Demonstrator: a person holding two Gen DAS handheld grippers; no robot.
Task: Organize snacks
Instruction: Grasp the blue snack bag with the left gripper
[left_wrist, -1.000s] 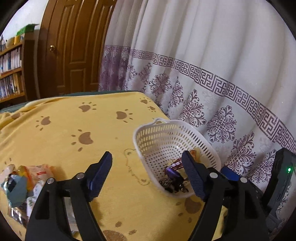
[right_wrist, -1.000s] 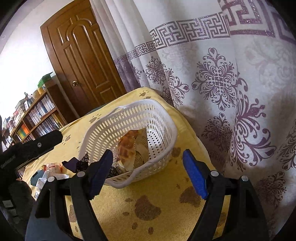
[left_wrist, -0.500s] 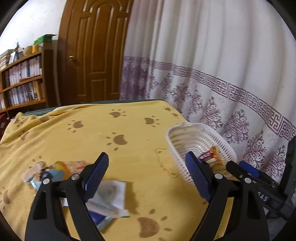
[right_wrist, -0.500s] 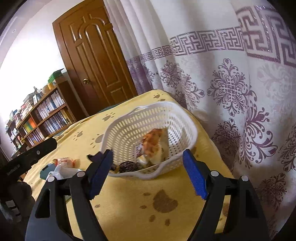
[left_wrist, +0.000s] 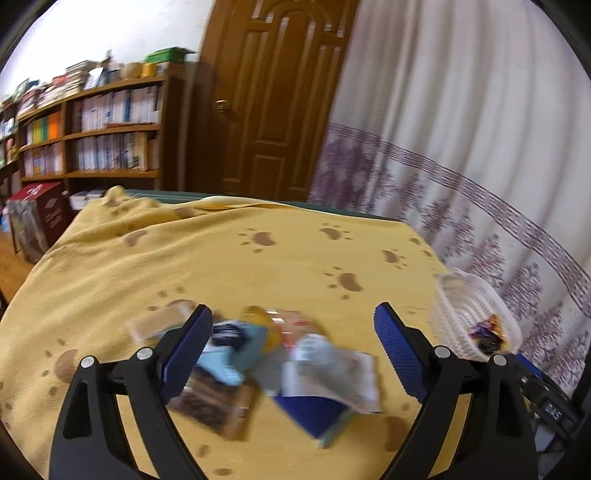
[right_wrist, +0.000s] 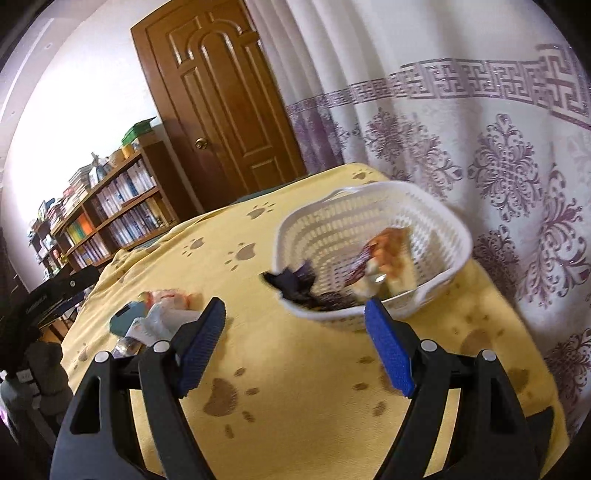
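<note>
Since a second ago the left gripper (left_wrist: 291, 350) has swung away from the white perforated plastic basket (left_wrist: 469, 306) and now hangs over the loose heap of snack packets (left_wrist: 280, 365), its blue-padded fingers (left_wrist: 397, 354) spread wide and holding nothing. The basket, which lay between those fingers before, now sits off to the right of the heap, near the edge of the worktop under its yellow paw-print cloth (left_wrist: 229, 266). The right gripper (right_wrist: 295, 347) has drawn back from the basket (right_wrist: 369, 236); its fingers (right_wrist: 388, 354) are also wide apart and empty, with the basket just beyond them. Inside the basket lie several packets: an orange-and-white one (right_wrist: 388, 251), a dark red one beside it and a dark navy one (right_wrist: 291, 280) hanging over the near rim. The heap is blurred; a teal packet (right_wrist: 125, 321) and a white crumpled wrapper (right_wrist: 162, 321) show to the left of the basket.
</note>
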